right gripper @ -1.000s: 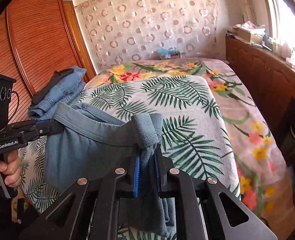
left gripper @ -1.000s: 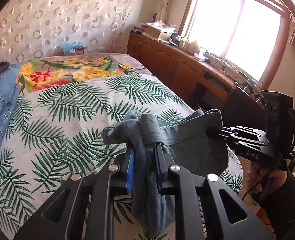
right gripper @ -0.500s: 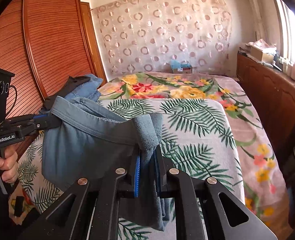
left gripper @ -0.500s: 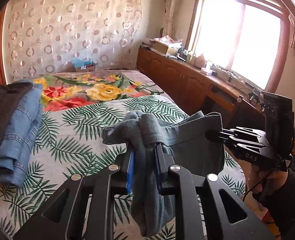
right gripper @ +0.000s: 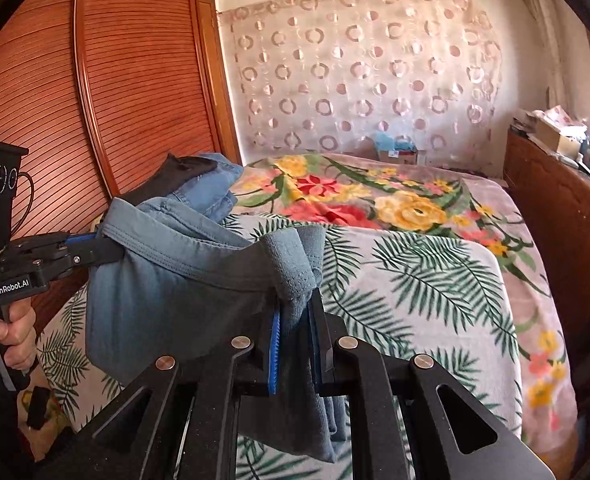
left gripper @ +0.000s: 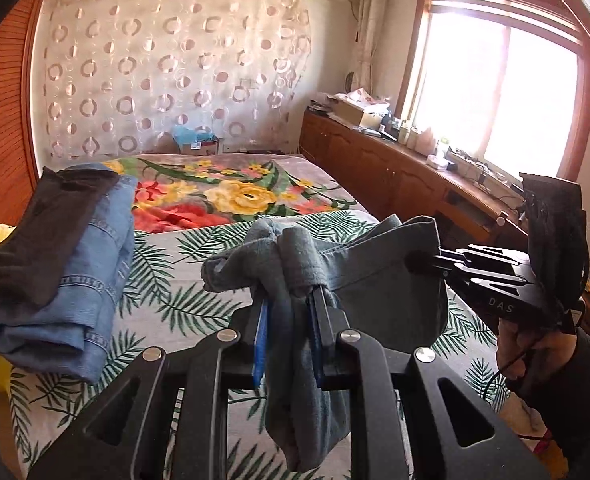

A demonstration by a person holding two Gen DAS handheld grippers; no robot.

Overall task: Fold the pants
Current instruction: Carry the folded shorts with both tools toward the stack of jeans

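Grey-blue pants (left gripper: 379, 280) hang in the air above the bed, stretched along the waistband between both grippers. My left gripper (left gripper: 289, 304) is shut on a bunched corner of the pants, with cloth drooping below its blue pads. In the right wrist view my right gripper (right gripper: 295, 316) is shut on the other bunched corner of the pants (right gripper: 167, 280). Each view shows the other gripper too: the right one (left gripper: 427, 262) at the right, the left one (right gripper: 103, 246) at the left. The lower part of the pants is hidden below my fingers.
A bed with a palm-leaf and flower blanket (left gripper: 183, 280) lies ahead. Folded blue jeans topped by a dark garment (left gripper: 63, 248) sit on its left side. A wooden slatted wardrobe (right gripper: 75, 120) stands left, a wooden counter (left gripper: 415, 176) with clutter under the window right.
Both grippers have pulled back and lifted with the pants held between them, and the views have tilted up, showing more of the wall, wardrobe and jeans pile.
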